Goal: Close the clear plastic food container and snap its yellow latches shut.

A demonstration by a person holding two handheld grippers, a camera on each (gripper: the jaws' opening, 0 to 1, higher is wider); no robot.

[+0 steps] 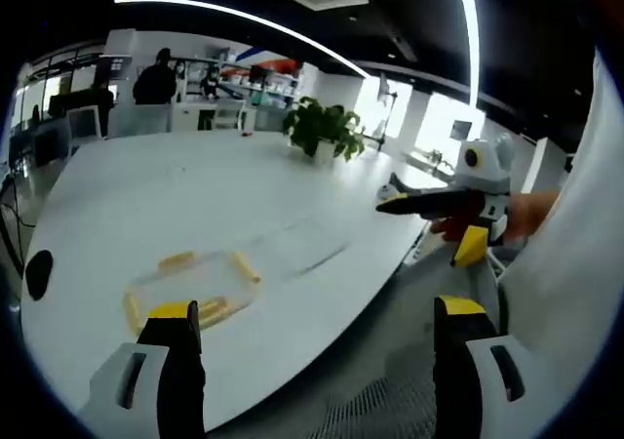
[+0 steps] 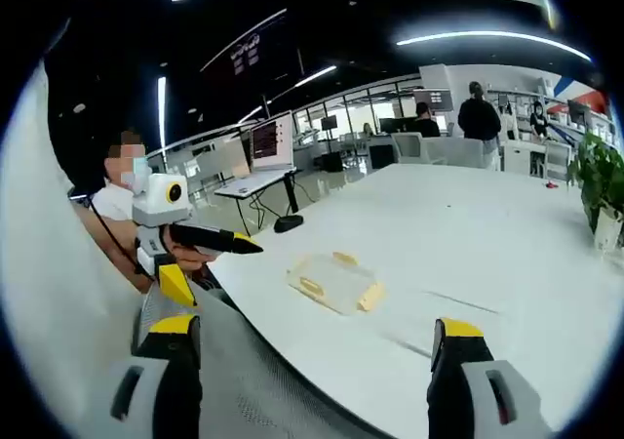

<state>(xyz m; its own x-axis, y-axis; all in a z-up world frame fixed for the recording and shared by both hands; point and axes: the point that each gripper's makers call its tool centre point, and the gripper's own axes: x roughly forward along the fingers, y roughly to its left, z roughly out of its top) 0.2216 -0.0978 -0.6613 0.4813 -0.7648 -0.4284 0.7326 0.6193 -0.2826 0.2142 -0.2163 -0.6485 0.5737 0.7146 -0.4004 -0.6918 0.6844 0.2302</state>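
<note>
In the left gripper view I saw my left hand-held gripper with its two yellow-tipped jaws spread wide apart and nothing between them, hanging off the near edge of the large white bench. The clear plastic food container with yellow latches lay flat on the bench near that edge, just past my left jaw and apart from it; its lid looked to be down, though I could not tell whether the latches were snapped. The right hand-held gripper came in from the right, held in a hand above the bench edge, its dark jaws drawn together to a point and gripping nothing. A green potted plant stood at the far side of the bench, and a person in dark clothes stood beyond it.

In the right gripper view my right hand-held gripper showed its jaws wide apart and empty at the bench's near edge. The container sat on the bench ahead, well apart from both jaws. The left hand-held gripper appeared at the left, off the bench, its tips close together and short of the container. A monitor on a desk stood behind.
</note>
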